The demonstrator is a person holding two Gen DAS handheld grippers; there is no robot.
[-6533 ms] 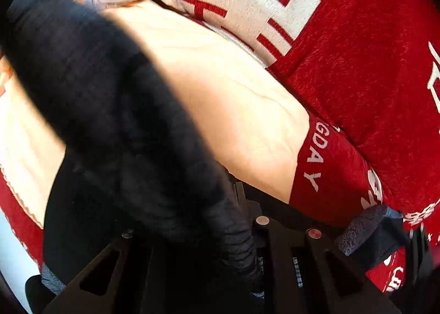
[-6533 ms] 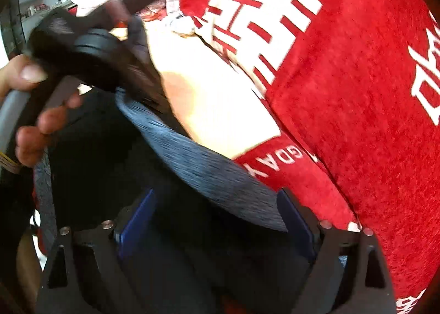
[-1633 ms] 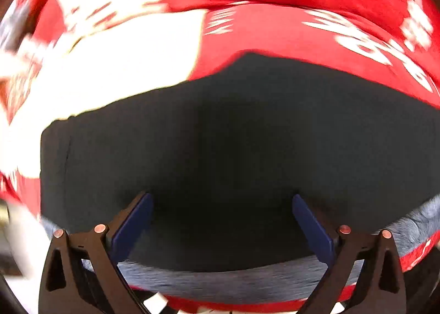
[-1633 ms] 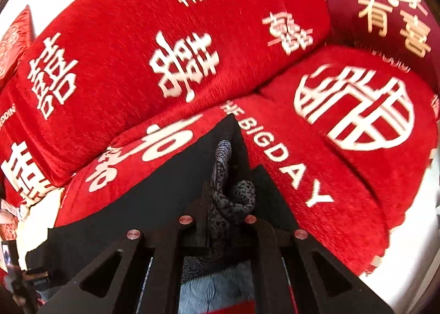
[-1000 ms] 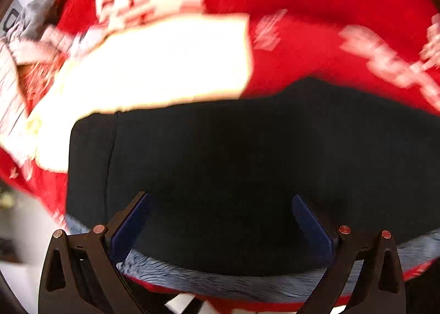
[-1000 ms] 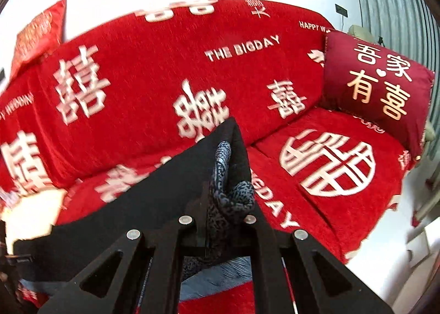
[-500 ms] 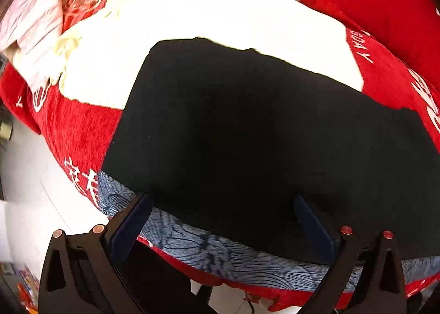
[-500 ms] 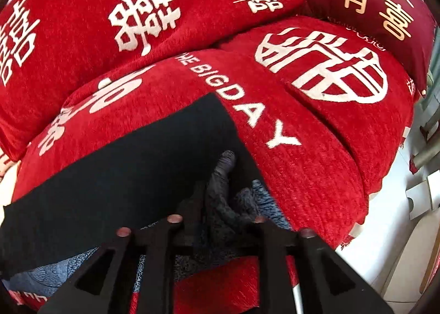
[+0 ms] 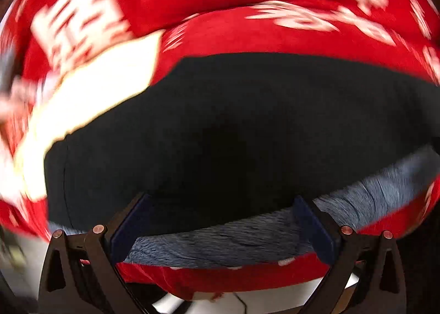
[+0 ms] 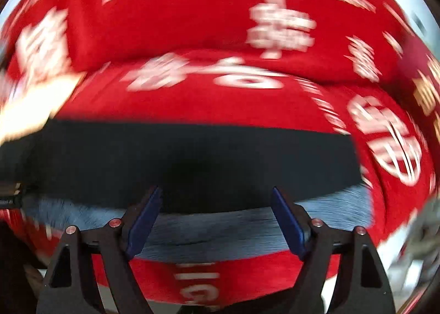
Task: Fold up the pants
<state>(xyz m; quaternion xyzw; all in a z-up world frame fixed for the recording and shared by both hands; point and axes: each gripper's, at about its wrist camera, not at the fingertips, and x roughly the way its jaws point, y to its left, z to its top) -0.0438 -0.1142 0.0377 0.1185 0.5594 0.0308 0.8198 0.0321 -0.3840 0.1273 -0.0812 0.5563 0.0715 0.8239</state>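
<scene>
Red plush with blurred white lettering covers the sofa [image 9: 247, 33] that fills both my views, seat cushion below and backrest above. Across the seat lie the pants [image 9: 233, 127], a wide black band spread flat, their blue-grey patterned strip [image 9: 220, 245] running along the sofa's front edge nearest to me.

My left view alone shows a cream cloth [image 9: 90, 99] on the seat toward its left end, touching the pants' upper left corner, and a pale floor [image 9: 261, 303] under the front edge. My right view alone shows the pants' right end [image 10: 354, 160], squared off well short of a white round emblem [image 10: 385, 140] on the next seat cushion, and blurred lettering [image 10: 196, 283] on the sofa's front face below the strip.

My left claw [image 9: 220, 220] hangs over the front edge with its jaws spread wide, blue pads [image 9: 129, 228] clear of the cloth; nothing is gripped. My right claw [image 10: 217, 212] has just been opening, and its jaws now stand wide too, the patterned strip showing in the gap between the pads [image 10: 144, 220] without being pinched. Both views are smeared with motion.
</scene>
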